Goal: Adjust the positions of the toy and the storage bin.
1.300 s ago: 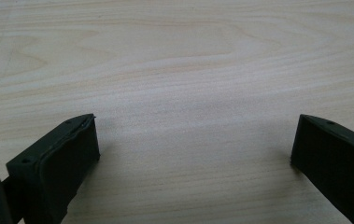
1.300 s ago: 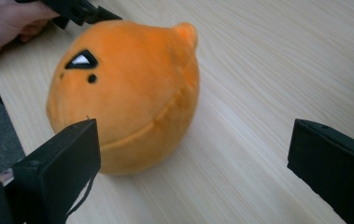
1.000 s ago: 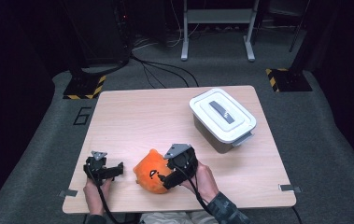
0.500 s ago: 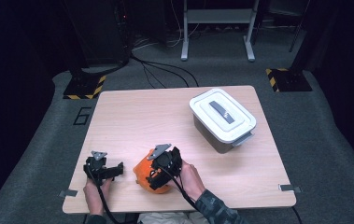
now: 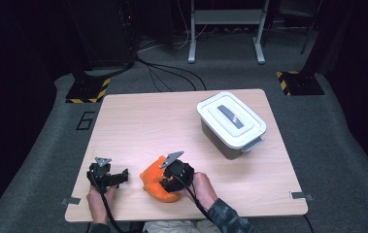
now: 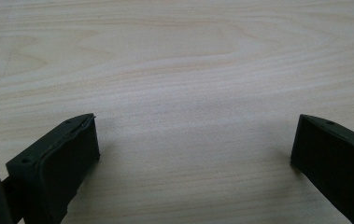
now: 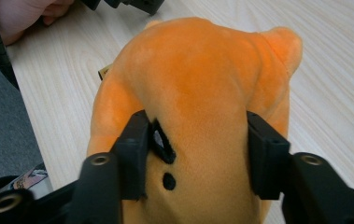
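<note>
Orange plush animal toy [image 7: 198, 93] lies on pale wood-grain table [image 5: 172, 121], near front edge, approx mid-width. Right gripper [image 5: 168, 180] sits on top of it; jaws have just been closing, plush between them, pads now pressed into fabric on both sides w/ black stitched marks just by the left pad. Left gripper [image 5: 121, 177] just beside toy to its left, apart from it, jaws spread wide over bare wood. White lidded plastic box w/ grey handle [image 5: 231, 125] well apart, far right.
</note>
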`<state>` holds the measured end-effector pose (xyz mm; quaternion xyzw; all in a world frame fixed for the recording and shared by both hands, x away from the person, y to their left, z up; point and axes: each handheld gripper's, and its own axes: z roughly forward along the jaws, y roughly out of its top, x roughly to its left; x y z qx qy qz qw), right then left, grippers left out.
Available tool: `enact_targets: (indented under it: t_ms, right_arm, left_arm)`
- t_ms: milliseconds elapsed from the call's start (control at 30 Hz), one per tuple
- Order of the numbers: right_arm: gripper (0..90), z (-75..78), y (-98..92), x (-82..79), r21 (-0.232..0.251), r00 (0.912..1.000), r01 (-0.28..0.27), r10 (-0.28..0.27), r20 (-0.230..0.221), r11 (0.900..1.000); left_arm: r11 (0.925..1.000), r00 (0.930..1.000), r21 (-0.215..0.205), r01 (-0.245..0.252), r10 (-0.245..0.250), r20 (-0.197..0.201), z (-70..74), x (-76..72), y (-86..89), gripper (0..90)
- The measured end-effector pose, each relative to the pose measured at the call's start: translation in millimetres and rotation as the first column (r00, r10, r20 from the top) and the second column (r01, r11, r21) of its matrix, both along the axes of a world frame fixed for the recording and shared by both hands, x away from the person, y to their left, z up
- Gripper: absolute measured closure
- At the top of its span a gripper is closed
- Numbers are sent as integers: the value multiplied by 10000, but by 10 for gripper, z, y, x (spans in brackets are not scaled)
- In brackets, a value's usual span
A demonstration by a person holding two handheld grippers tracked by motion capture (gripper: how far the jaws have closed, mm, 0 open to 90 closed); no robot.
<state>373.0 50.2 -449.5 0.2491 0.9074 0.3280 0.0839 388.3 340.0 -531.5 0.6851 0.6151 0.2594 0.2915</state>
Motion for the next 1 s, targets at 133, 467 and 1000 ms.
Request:
enact_targets:
  t_ms: [133,467,1000]
  right_arm:
    - [590,-15,-82,-23,267,9994,-6,-4,351,9996]
    - [628,55,-187,-101,692,9947,112,-182,1008,9975]
    - [623,184,-484,-100,901,9881,724,-837,1287,9933]
  left_arm:
    - [10000,10000,-4,-6,6,4,0,0,0,6]
    - [10000,10000,-7,-3,3,2,0,1,0,6]
    - [10000,10000,-6,5,-5,0,0,1,0,6]
